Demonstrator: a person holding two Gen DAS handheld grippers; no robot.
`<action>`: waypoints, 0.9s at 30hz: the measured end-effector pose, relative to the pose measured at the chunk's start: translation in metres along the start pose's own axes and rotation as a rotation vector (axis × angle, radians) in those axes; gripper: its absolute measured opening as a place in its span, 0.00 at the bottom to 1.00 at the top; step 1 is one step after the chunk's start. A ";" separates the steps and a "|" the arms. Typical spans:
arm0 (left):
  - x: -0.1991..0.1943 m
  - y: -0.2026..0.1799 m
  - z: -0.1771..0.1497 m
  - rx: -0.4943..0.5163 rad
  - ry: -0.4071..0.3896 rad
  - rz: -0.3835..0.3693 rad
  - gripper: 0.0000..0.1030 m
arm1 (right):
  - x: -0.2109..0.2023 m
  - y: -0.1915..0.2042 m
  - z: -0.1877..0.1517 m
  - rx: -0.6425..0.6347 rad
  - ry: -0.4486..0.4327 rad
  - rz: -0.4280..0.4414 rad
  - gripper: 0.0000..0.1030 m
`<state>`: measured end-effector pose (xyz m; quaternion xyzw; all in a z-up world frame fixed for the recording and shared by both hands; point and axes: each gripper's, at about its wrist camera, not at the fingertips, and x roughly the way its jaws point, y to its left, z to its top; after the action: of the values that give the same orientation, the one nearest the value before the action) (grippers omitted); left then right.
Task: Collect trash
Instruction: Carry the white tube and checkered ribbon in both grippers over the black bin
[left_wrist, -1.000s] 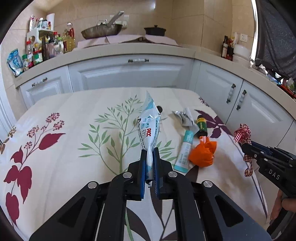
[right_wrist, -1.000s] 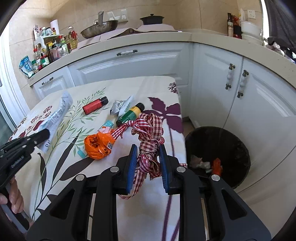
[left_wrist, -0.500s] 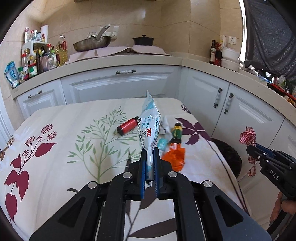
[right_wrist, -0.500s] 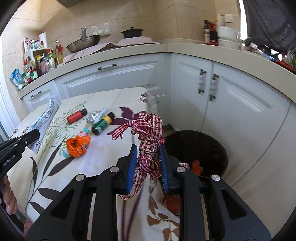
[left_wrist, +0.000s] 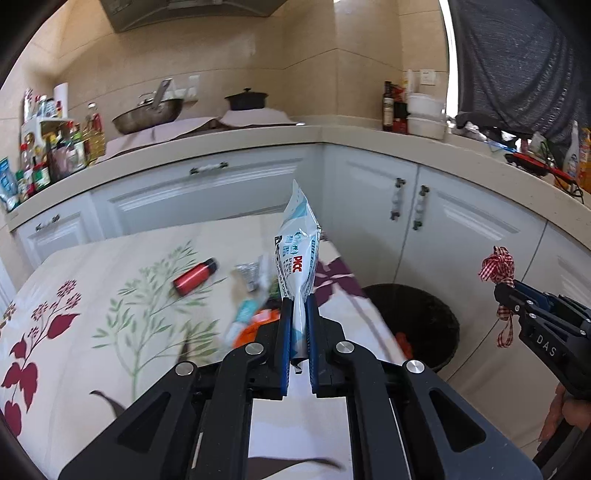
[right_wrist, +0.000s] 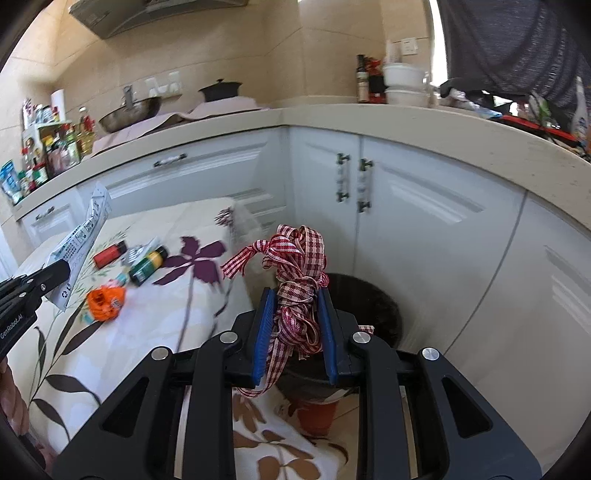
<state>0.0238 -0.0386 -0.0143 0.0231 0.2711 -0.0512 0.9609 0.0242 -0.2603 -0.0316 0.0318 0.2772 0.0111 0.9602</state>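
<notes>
Your right gripper (right_wrist: 295, 328) clamps the soft, light ribbon (right_wrist: 297, 280) mid-bundle; loose tails may snag. Your left gripper (left_wrist: 297, 332) pinches the thin, crinkly packet (left_wrist: 297, 254) at its end.

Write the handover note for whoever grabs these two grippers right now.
Left gripper: shut on a white and blue wrapper, held above the table's right end.
Right gripper: shut on a bundle of red checked ribbon, in front of the black bin on the floor beside the table.
Done: some trash already lies in the bin.
Left: drop the ribbon, then the wrapper, into the bin. Still on the floral tablecloth: red lighter, green and yellow bottle, orange crumpled bag, foil scrap, small tube.
</notes>
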 end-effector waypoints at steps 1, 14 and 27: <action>0.002 -0.007 0.001 0.006 -0.004 -0.006 0.08 | 0.000 -0.005 0.001 0.004 -0.007 -0.010 0.23; 0.036 -0.068 0.013 0.048 0.000 -0.060 0.08 | 0.019 -0.045 0.006 0.019 -0.046 -0.069 0.23; 0.075 -0.108 0.020 0.033 0.056 -0.072 0.08 | 0.050 -0.062 0.011 0.028 -0.033 -0.064 0.23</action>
<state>0.0854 -0.1538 -0.0383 0.0305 0.2975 -0.0895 0.9500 0.0721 -0.3204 -0.0530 0.0364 0.2624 -0.0242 0.9640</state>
